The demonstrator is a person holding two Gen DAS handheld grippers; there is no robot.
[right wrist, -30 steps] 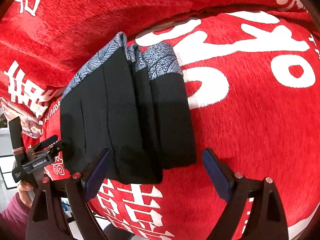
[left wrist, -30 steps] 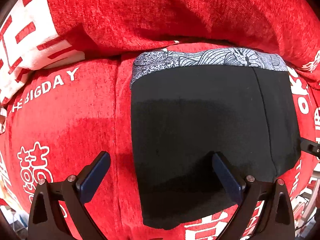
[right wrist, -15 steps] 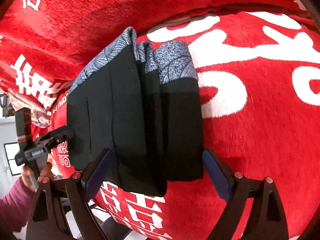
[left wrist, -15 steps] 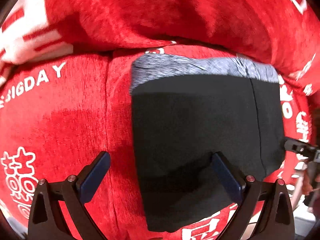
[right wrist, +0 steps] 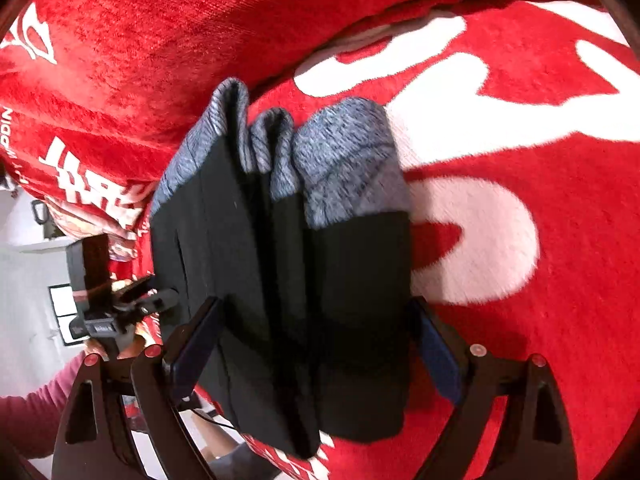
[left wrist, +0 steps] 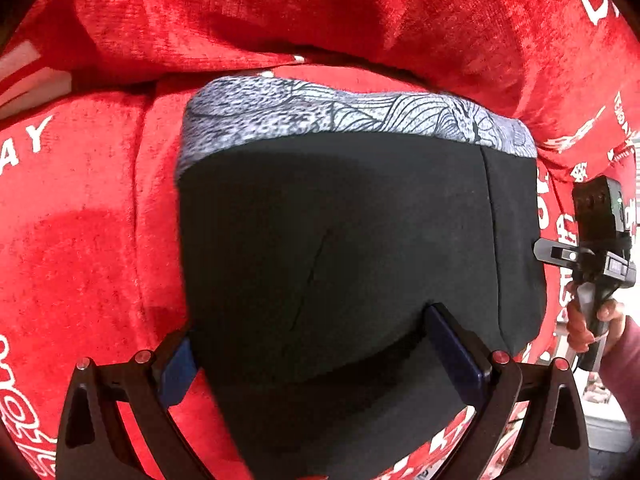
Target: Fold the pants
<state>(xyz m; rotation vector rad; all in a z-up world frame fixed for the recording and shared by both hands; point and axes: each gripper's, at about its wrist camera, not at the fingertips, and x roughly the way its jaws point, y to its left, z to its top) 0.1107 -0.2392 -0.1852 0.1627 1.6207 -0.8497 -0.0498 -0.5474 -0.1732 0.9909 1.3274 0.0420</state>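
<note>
The black pants (left wrist: pixel 340 240) lie folded into a thick stack on the red seat, with the grey patterned waistband (left wrist: pixel 360 120) at the far end. My left gripper (left wrist: pixel 316 360) is open and straddles the near end of the stack: its right finger rests on the cloth and its left finger sits at the stack's left edge. In the right wrist view the same pants (right wrist: pixel 280 260) show several layered folds. My right gripper (right wrist: pixel 316 350) is open too, with one finger on each side of the stack.
A red sofa cover (left wrist: pixel 80 240) with white lettering covers the seat, and the back cushion (left wrist: pixel 320 8) rises just behind the waistband. A hand (left wrist: pixel 580 328) holds the right gripper's handle (left wrist: pixel 596 236) at the seat's right edge. The seat front edge (right wrist: pixel 360 456) drops off near me.
Both grippers have moved in closer to the pants. The stack now sits between the fingers of each. The pants have kept their folded shape.
</note>
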